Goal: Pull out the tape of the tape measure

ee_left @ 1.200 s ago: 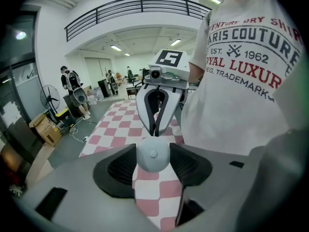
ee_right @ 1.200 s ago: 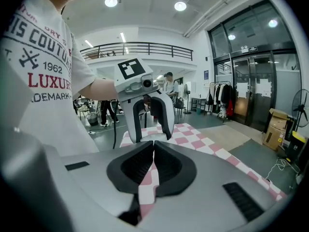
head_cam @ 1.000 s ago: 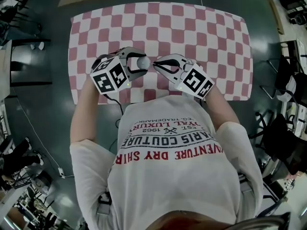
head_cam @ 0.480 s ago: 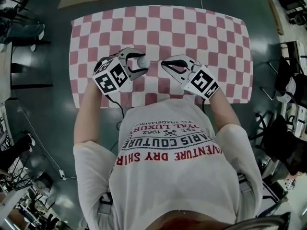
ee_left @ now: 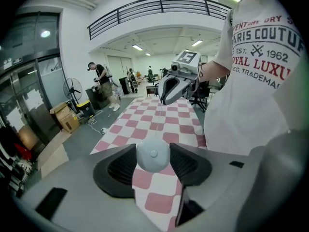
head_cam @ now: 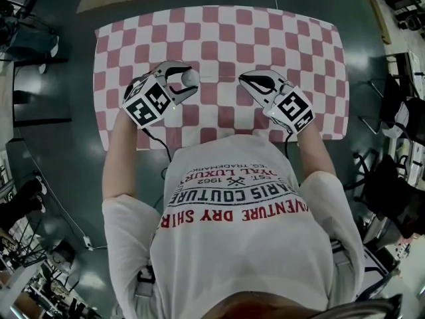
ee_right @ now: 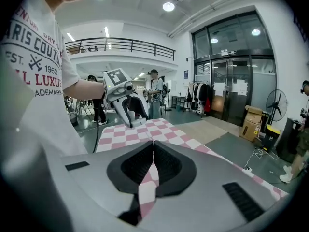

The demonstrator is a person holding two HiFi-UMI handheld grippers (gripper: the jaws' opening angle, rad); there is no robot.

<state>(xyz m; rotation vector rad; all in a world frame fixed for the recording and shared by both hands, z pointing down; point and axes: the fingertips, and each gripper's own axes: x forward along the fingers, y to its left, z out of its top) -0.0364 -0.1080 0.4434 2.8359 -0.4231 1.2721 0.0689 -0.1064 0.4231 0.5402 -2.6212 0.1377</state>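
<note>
Two grippers over the middle of the checkered table [head_cam: 299, 38], left gripper [head_cam: 188, 78] clamped on round white tape measure [ee_left: 153, 153], right gripper [head_cam: 242, 78] apart from it toward the right edge, jaws pressed together, pulled tape too thin to tell

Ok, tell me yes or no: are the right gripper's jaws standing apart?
No: the right gripper shows its jaws pressed together at the tips, with no gap between them.

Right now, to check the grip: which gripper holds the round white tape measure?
The left gripper: its jaws clamp the round tape measure between them. The right gripper has its jaws shut together, with no case there.
</note>
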